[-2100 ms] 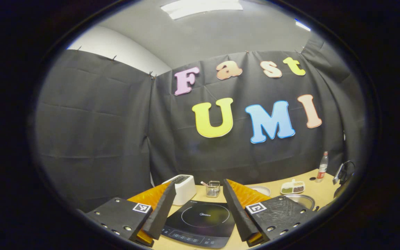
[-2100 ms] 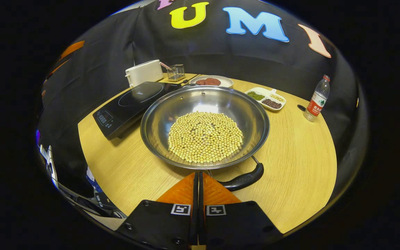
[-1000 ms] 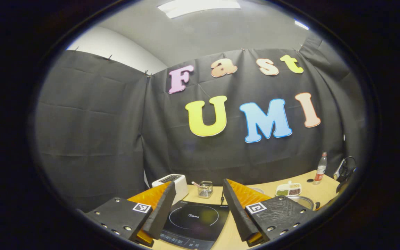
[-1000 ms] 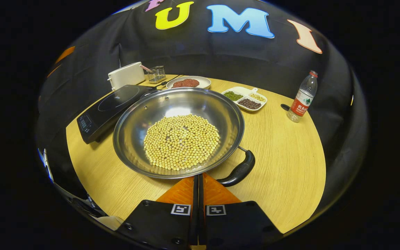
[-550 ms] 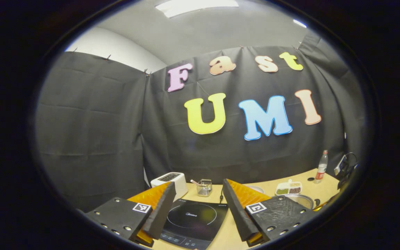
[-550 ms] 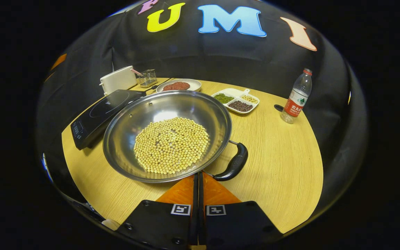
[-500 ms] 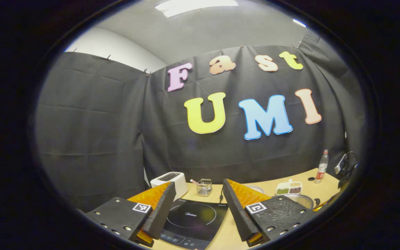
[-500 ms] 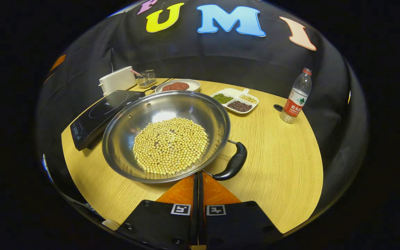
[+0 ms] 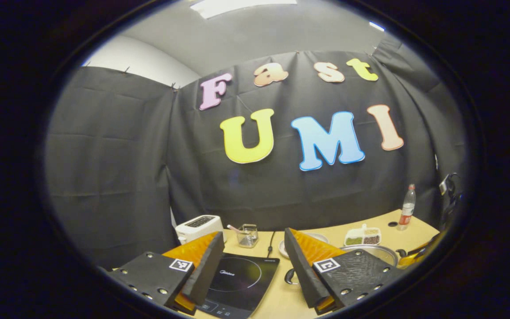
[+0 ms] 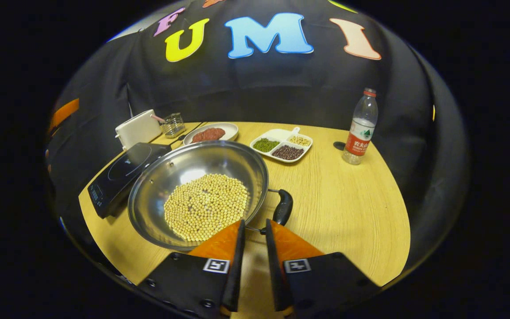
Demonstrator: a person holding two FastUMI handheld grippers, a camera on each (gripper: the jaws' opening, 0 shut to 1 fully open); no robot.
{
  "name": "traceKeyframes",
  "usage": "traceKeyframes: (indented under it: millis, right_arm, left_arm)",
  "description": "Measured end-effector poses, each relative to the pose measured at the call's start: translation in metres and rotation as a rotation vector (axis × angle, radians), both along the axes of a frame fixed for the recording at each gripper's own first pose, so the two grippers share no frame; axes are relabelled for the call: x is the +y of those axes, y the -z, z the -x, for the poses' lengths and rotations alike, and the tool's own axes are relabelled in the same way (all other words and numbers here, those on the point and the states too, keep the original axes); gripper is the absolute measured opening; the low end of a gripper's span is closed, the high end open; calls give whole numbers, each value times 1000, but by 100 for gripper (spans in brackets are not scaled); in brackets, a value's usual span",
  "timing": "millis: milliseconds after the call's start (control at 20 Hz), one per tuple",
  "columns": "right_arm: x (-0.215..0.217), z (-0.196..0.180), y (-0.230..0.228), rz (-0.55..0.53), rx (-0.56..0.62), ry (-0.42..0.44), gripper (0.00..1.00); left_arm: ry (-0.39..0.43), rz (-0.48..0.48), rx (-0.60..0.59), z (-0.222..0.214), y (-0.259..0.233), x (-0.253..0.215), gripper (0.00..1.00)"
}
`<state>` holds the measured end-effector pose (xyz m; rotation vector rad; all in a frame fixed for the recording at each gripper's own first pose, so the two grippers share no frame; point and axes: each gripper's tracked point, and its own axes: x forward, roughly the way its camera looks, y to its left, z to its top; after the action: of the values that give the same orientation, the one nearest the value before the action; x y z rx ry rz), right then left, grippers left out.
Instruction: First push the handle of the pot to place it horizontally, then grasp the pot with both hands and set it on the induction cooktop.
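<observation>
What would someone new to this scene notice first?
The big steel pot full of pale beans sits mid-table, its black handle just ahead of the right gripper, whose fingers stand slightly apart. The induction cooktop lies just left of it, and a water bottle stands far right.

A: Materials log. Wide polished steel pot (image 10: 184, 177), mirror-glossy inside, holding matt pale-yellow soybeans (image 10: 206, 206); its curved black handle (image 10: 283, 207) looks like semi-gloss plastic.

B: Flat black induction cooktop (image 10: 120, 175): smooth glassy top, faint sheen. Round table (image 10: 348, 208): pale wood grain, matt.

A: Clear plastic bottle (image 10: 360, 126) with paper-like red label. Small wire-mesh metal basket (image 9: 248, 235). White smooth plastic toaster (image 10: 137, 128).
</observation>
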<state>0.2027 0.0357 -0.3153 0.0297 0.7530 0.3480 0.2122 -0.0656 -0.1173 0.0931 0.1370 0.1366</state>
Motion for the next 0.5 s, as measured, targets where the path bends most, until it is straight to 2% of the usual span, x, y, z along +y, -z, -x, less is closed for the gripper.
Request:
traceKeyframes:
  millis: [50, 100, 150, 200, 250, 300, 350, 400, 450, 500]
  right_arm:
    - [0, -1, -8, -9, -26, 17, 52]
    - [-2, -4, -16, -10, -54, 38, 61]
    - [-6, -7, -23, -2, -84, 64, 89]
    - [-8, -12, -30, 5, -108, 87, 98]
    - [-10, -16, -34, 13, -127, 112, 96]
    - [-11, -18, -37, 19, -136, 137, 99]
    - [-11, -20, -38, 22, -139, 162, 95]
    - [-12, -21, -39, 24, -137, 188, 99]
    - [-13, -22, -39, 25, -137, 211, 99]
    - [-13, -23, -40, 29, -138, 231, 95]
  left_arm:
    - [16, 10, 12, -6, 6, -2, 81]
    - [29, 21, 24, -12, 13, -5, 81]
    - [47, 37, 30, -17, 18, -6, 81]
    - [68, 51, 40, -22, 25, -9, 82]
    - [84, 58, 53, -26, 32, -10, 81]
    - [103, 62, 68, -31, 41, -9, 83]
    - [122, 67, 83, -36, 49, -10, 81]
    - [144, 70, 93, -41, 56, -11, 81]
    - [164, 69, 103, -46, 62, -12, 81]
    - [185, 65, 114, -51, 70, -14, 81]
